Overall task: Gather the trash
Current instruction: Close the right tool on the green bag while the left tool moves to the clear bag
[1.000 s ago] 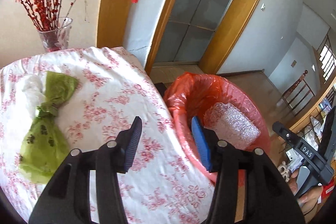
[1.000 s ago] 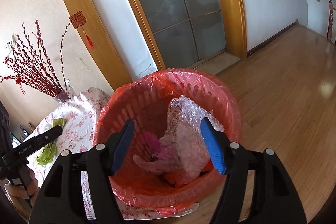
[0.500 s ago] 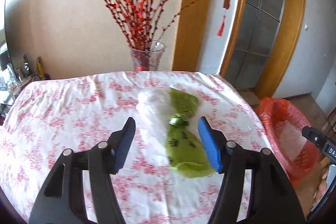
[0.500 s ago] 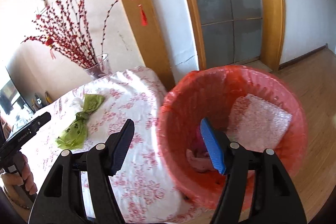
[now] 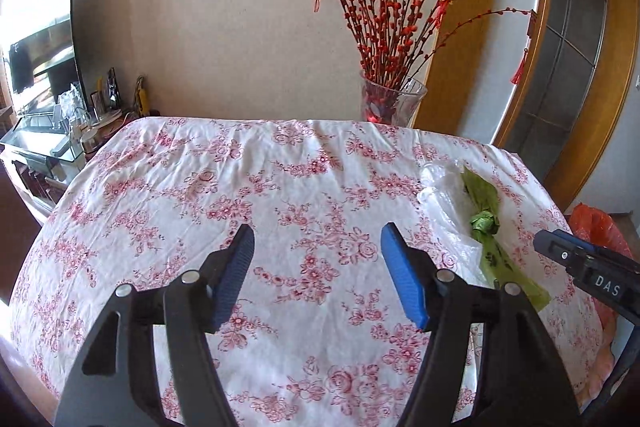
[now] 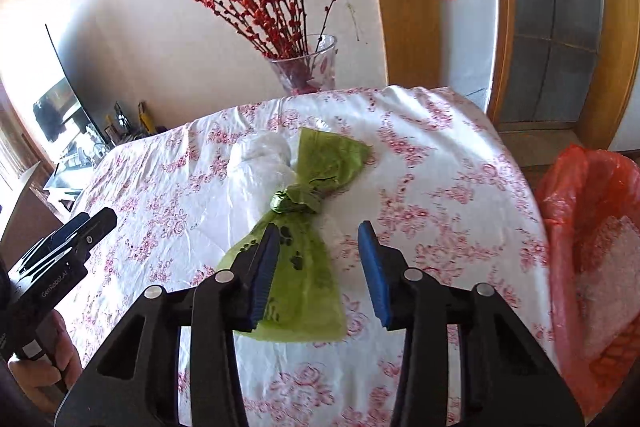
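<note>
The right gripper (image 6: pixel 318 267) has ribbed blue pads on black angular arms; its jaws stand apart and have just been closing, with the lower part of the green plastic bag (image 6: pixel 304 283) lying between them below, no pad pressing on it. That bag is thin, glossy and crinkled, printed with dark paw marks, tied in a tight knot at its middle so it flares out at both ends like a bow. It lies flat on the tablecloth (image 6: pixel 432 195), a wrinkled white fabric with a pink rose print, and rests partly over a crumpled translucent white plastic bag (image 6: pixel 260 163).

The left gripper (image 5: pixel 316 275), same blue ridged pads, is wide open and has just been opening, with only bare cloth beneath. A hand (image 6: pixel 52 359) holds its handle.

Off the table's right edge stands the trash bin (image 6: pixel 568 195), lined with shiny orange-red plastic film, holding a sheet of bubble wrap (image 6: pixel 608 267). At the far edge of the table a flared clear glass vase (image 6: pixel 308 67) carries thin twigs studded with red buds.
</note>
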A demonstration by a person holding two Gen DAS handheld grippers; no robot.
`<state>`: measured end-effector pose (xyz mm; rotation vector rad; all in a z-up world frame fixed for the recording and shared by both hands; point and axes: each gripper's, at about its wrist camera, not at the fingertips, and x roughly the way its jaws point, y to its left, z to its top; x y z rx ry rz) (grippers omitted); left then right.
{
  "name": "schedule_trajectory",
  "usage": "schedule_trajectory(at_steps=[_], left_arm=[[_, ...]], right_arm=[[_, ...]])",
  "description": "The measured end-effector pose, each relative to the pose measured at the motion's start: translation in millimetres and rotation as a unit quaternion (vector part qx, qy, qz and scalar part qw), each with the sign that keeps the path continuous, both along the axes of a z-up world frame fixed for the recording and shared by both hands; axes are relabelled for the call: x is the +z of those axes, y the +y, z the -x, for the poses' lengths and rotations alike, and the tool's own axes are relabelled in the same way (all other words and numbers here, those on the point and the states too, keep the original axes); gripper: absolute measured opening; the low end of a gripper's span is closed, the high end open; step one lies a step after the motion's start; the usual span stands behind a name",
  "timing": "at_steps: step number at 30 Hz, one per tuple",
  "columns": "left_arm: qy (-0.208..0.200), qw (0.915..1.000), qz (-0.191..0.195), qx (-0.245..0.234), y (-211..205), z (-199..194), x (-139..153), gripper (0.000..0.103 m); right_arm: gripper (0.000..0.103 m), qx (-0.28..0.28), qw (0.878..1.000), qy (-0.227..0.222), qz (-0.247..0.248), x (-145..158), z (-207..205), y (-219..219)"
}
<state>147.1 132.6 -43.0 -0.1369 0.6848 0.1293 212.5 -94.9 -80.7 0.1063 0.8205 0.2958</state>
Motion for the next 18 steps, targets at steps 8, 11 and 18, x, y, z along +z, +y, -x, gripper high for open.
schedule_trajectory(at_steps=[8, 11, 18], left_arm=[[0.016, 0.9997, 0.015, 0.009, 16, -1, -13, 0.065], [0.019, 0.9996, 0.019, 0.007, 17, -2, -15, 0.065], [0.023, 0.9994, 0.025, -0.003, 10, -5, -17, 0.065]], right_arm=[[0.038, 0.003, 0.999, 0.031, 0.015, -22, -20, 32], [0.038, 0.006, 0.998, 0.038, 0.042, -30, -23, 41], [0.032, -0.007, 0.998, 0.033, 0.06, -31, -15, 26]])
